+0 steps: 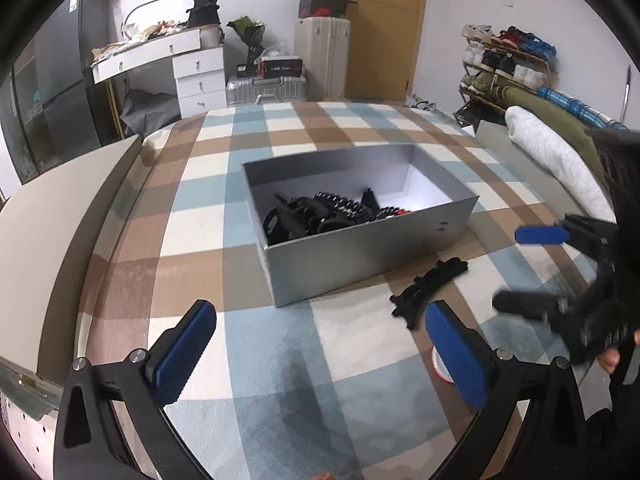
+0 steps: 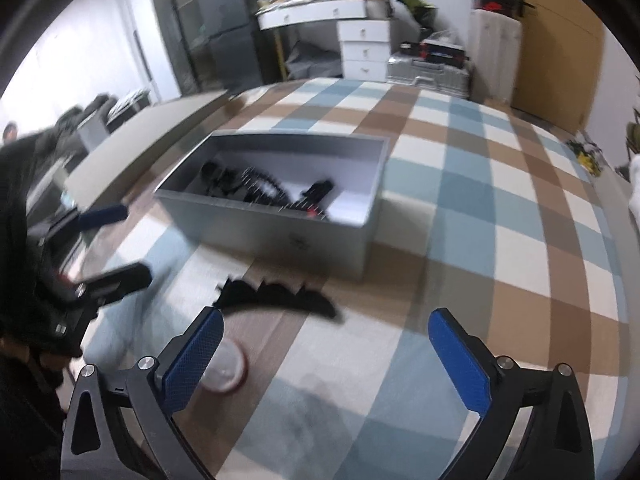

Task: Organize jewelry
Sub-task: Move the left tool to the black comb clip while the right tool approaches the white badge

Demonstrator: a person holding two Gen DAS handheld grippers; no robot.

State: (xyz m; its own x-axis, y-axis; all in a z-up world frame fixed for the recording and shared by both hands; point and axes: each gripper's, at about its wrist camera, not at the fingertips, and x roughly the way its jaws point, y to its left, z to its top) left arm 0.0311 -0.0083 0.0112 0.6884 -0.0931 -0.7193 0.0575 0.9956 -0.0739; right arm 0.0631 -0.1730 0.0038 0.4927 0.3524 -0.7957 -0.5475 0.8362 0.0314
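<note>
Jewelry (image 1: 320, 216) fills a grey box (image 1: 360, 264) on the checked cloth (image 1: 280, 360); both tongs gape empty.

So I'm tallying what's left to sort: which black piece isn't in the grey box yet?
The curved, spiky black piece lying on the checked cloth just in front of the grey box. The other black pieces are heaped inside the box.

Grey box (image 1: 360, 256) walls hem its jewelry; checked cloth (image 1: 280, 360) around lies open
</note>
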